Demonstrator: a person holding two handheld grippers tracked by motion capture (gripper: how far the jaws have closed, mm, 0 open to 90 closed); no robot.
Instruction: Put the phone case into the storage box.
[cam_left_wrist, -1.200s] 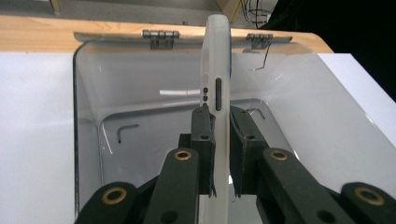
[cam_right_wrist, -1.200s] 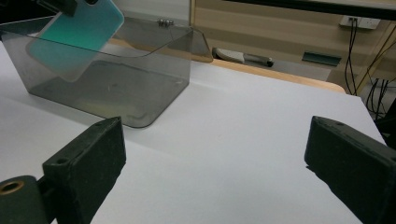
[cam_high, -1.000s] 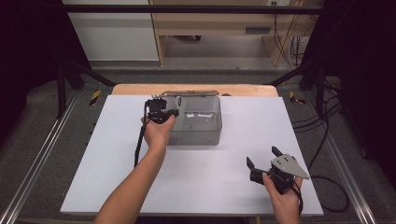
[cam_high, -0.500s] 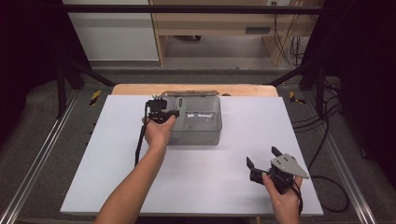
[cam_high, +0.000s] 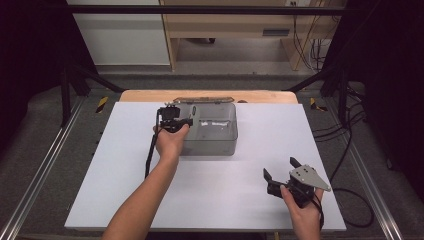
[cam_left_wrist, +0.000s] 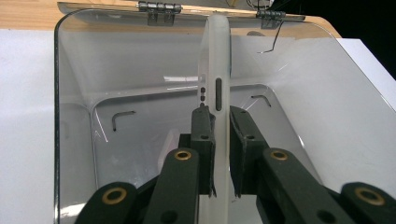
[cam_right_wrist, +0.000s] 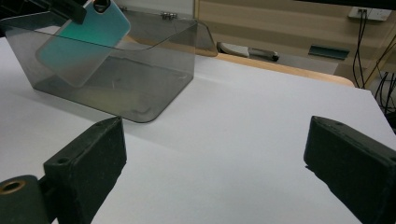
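Phone case (cam_left_wrist: 217, 84), teal-backed, clamped edge-on by left gripper (cam_left_wrist: 219, 135) inside clear hinged box (cam_high: 227, 145) near table's (cam_high: 260, 200) far edge. Right gripper (cam_high: 282, 170) spread wide, holding nothing, near right front corner. No legible writing.

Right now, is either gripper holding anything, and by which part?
The left gripper pinches a translucent phone case across its lower end, inside the clear box. The right gripper is open, holding nothing.

Phone case (cam_left_wrist: 215, 84) in box (cam_high: 227, 131), rear-centre of table (cam_high: 300, 130); R gripper (cam_high: 281, 169) front-right.
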